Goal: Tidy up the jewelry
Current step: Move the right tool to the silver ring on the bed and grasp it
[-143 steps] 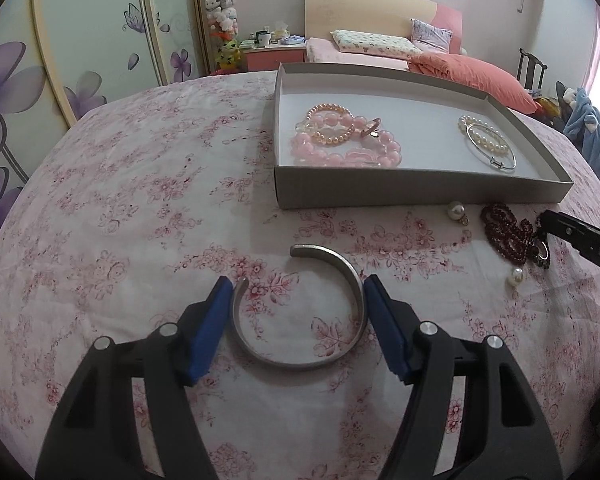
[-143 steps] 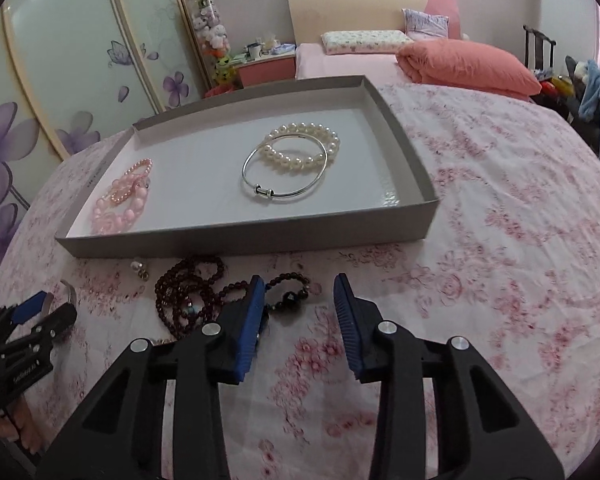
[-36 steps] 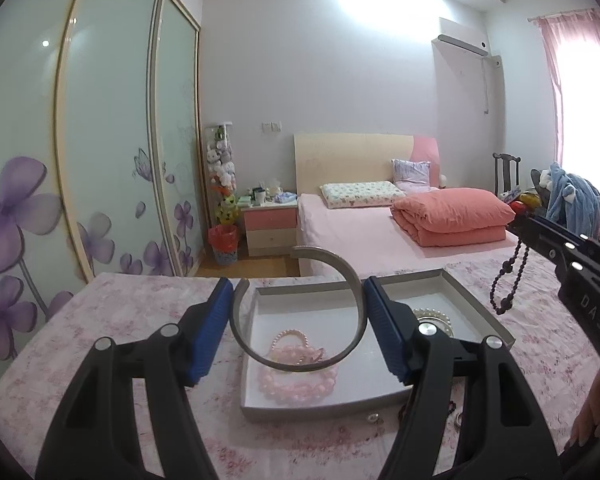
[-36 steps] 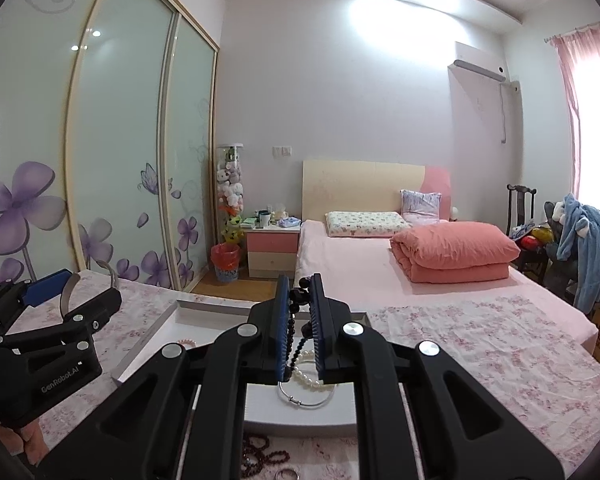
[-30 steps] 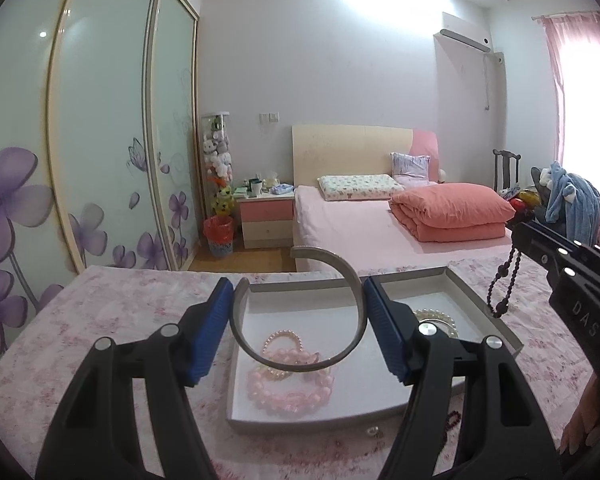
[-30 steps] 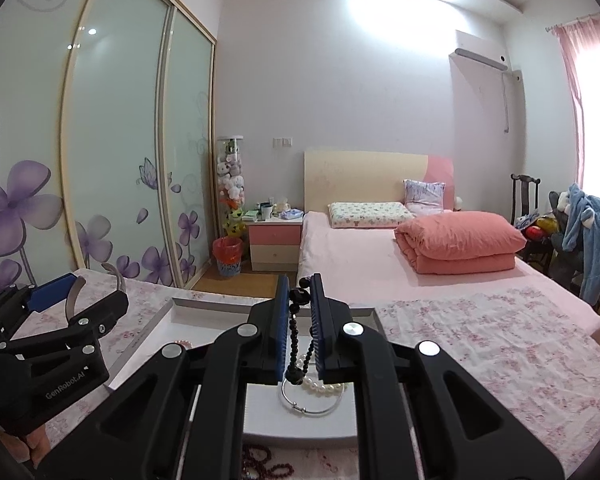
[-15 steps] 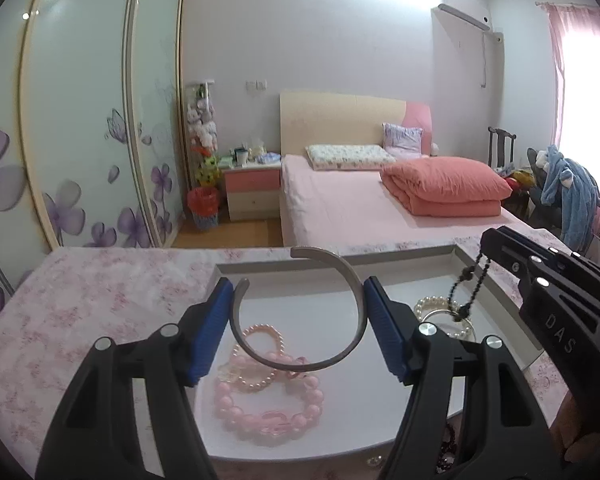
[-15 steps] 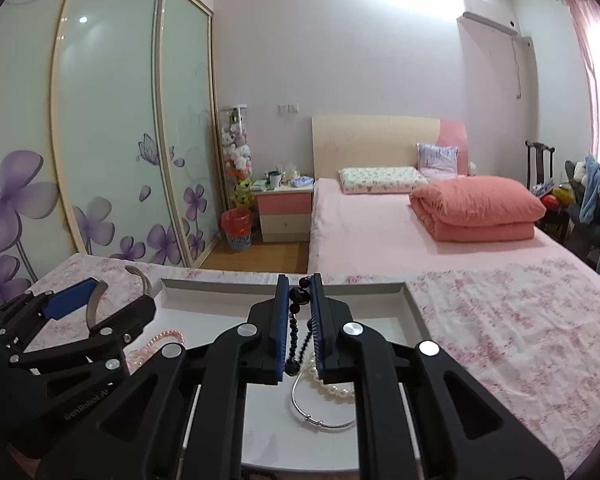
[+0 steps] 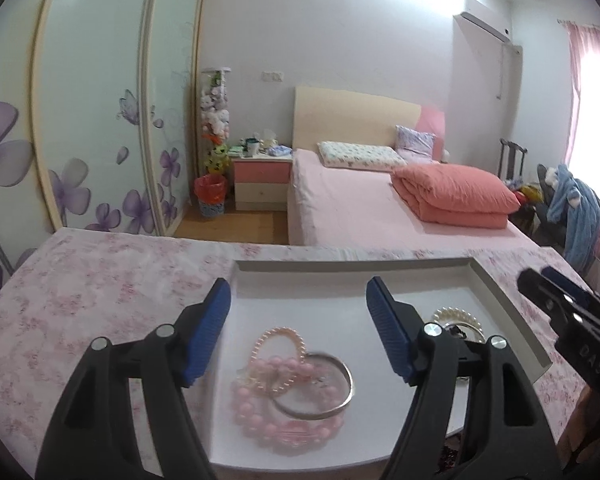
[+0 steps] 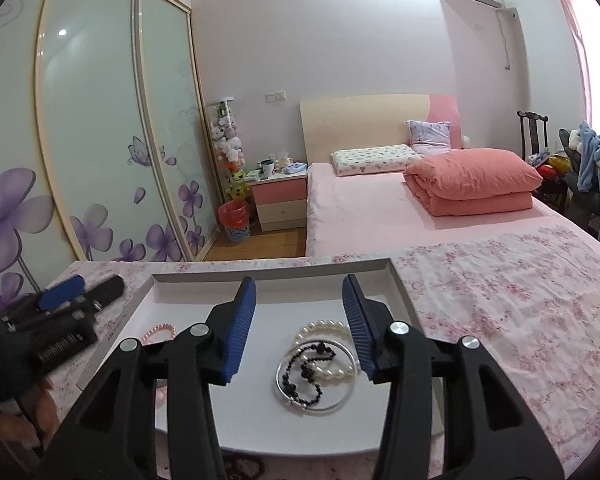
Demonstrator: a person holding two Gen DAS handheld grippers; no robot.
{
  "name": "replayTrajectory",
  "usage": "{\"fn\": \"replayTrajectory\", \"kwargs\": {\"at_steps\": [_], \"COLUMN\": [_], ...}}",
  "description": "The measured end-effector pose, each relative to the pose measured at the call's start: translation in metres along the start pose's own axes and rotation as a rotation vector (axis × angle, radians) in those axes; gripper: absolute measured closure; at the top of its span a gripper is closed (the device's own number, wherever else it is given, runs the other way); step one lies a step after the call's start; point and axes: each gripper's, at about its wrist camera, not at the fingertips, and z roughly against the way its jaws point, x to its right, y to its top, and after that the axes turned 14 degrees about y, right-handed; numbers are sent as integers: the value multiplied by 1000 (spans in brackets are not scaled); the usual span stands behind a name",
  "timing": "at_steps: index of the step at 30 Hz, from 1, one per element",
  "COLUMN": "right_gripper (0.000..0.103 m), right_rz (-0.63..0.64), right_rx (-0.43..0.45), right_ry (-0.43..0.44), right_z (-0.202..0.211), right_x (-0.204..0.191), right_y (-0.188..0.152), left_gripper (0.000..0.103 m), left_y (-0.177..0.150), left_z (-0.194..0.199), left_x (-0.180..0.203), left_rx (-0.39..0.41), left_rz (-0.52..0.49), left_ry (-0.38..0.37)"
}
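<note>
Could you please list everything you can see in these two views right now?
Tray: one, grey-walled, white inside, on the cloth.
Cloth: one, pink floral.
Silver cuff: one, in the tray on the pink beads.
Pink bead bracelets: a pile, count unclear, tray's left part.
Pearl bracelet: one, white, tray's right part.
Thin silver bangle: one, around the pearls.
Dark bead string: one, on the pearls.
Bed: one, pink, behind.
Folded quilt: one, coral.
Nightstand: one, pink and cream.
Wardrobe: purple flowers.
Left gripper: fingers open, empty.
Right gripper: fingers have just been opening, nothing between.
</note>
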Motion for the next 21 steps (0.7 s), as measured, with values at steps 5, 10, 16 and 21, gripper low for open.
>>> {"fn": "replayTrajectory", "kwargs": {"at_steps": [5, 10, 16, 21], "right_gripper": [57, 57, 57, 57], "right_rz": [2, 3, -6, -10], "right_rx": [-9, -32, -122, -274], "right_ry": [-7, -3, 13, 62], "right_z": [8, 19, 35, 41], "right_x": [-2, -3, -1, 0], "right_y": [-3, -9, -28, -57], "left_gripper": [34, 34, 34, 34], "left_y": [-3, -12, -31, -52], "left_z": [10, 27, 56, 72], "left_x": [-15, -25, -35, -41], "left_rx": [-5, -13, -21, -47], "left_rz": [10, 12, -15, -46], "left_ry": [25, 20, -4, -21]}}
